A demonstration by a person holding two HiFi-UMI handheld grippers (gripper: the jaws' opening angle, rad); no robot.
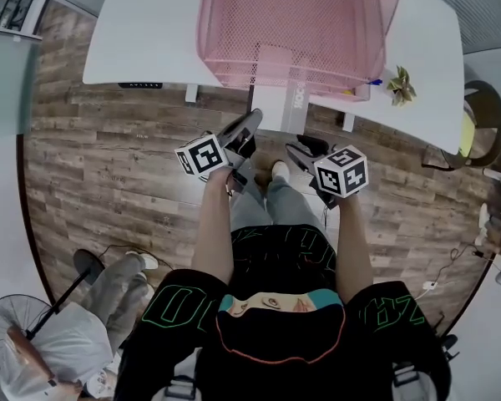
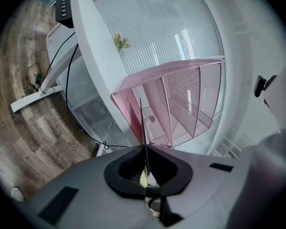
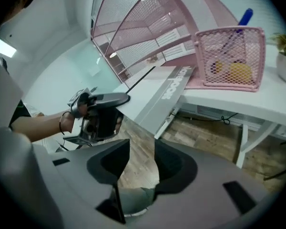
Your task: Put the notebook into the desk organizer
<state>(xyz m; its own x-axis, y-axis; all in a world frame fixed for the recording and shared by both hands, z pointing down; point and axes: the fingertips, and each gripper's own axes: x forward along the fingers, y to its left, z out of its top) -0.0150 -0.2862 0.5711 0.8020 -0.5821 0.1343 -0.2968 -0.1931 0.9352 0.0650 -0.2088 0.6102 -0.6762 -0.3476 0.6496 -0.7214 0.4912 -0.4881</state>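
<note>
Jaws of the right gripper (image 3: 140, 152) stand apart, empty. The left gripper (image 1: 247, 132) clamps the flat grey-white notebook (image 1: 280, 100), whose far end is entering the pink wire-mesh desk organizer (image 1: 234, 23) on the white desk (image 1: 150, 32). Next, probably, slide it deeper and release.

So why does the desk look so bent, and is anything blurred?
Head view: wide lens bows the desk edge. Left gripper view: desk rim curves hard, the hand-held gripper looks soft up close. Right gripper view: dark corners, pink organizer sharp.

On table (image 1: 142, 32): desk organizer (image 1: 317, 15), plant (image 1: 400, 84) to its right; notebook (image 1: 289, 107) partly inside, overhanging near edge.
</note>
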